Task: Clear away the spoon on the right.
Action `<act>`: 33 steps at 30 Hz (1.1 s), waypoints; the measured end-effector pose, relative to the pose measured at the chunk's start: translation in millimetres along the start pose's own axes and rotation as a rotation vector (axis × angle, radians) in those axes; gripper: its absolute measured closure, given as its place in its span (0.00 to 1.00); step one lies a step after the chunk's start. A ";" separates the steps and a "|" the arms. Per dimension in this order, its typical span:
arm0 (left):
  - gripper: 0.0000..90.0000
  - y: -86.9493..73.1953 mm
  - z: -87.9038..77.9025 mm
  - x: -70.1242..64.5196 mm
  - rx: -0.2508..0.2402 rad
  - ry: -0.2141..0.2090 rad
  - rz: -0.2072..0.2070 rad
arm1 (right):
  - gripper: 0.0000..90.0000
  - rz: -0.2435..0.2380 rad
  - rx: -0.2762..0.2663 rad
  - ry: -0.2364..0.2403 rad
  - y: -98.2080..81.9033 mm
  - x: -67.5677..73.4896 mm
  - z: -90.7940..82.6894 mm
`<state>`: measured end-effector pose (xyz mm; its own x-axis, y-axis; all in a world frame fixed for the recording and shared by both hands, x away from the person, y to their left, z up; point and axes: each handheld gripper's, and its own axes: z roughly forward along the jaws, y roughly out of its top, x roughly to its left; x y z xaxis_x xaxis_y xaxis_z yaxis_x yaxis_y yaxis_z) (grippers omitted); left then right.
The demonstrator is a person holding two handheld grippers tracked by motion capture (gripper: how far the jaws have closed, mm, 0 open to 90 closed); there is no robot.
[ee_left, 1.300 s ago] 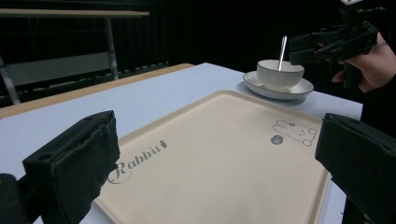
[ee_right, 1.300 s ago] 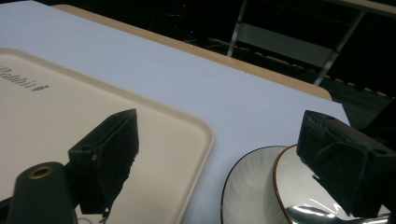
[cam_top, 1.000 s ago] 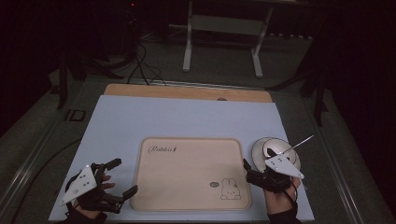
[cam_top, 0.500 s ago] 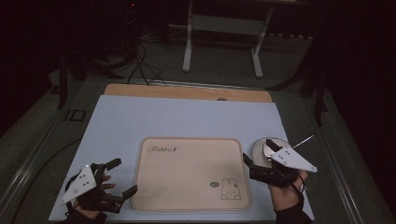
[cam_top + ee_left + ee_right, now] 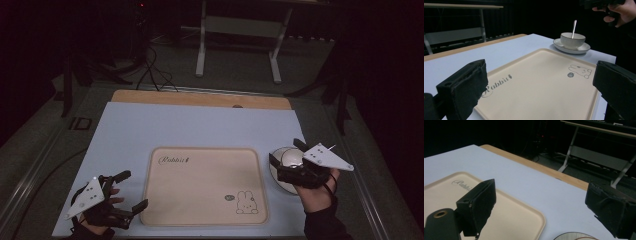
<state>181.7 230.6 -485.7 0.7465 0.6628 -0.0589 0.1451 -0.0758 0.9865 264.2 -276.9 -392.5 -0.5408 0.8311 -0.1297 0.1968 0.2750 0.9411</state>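
- A cream tray (image 5: pixel 202 185) printed with a rabbit lies flat on a pale blue table (image 5: pixel 165 125); it is bare, with nothing on it.
- Just off the tray's right edge stands a white bowl (image 5: pixel 572 40) on a saucer (image 5: pixel 571 48), with a spoon (image 5: pixel 573 25) leaning upright inside the bowl.
- The right gripper (image 5: pixel 287 161) hovers above the bowl, to the right of the tray, held in a hand (image 5: pixel 315 192). Its jaws are spread wide and grip nothing; the saucer's rim sits low between them in the right gripper view.
- The left gripper (image 5: pixel 131 191) rests just off the tray's left edge near the front corner, jaws apart and empty, aimed across the tray.
- Judged from this, the work is at its start: the bowl set has likely not been grasped or lifted, and it remains outside the tray.
- What seems left: closing on the bowl or saucer, carrying it over, and setting it on the tray.
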 end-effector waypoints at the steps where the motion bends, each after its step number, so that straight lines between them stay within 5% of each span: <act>1: 0.00 0.0 0.0 -0.1 0.000 -0.001 0.000 | 0.11 0.000 0.000 0.000 0.0 0.0 0.0; 16: 0.00 -0.6 1.0 -0.2 0.001 -0.012 0.001 | 0.12 0.013 0.004 -0.090 2.3 -40.6 -6.2; 33: 0.00 -1.0 1.7 0.5 0.004 -0.014 -0.002 | 0.16 0.129 0.073 -0.206 -16.4 -98.3 -12.1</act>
<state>183.0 229.7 -487.0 0.7550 0.6527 -0.0631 0.1494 -0.0776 0.9857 304.3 -368.9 -391.5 -0.3306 0.9405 -0.0782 0.3162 0.1885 0.9298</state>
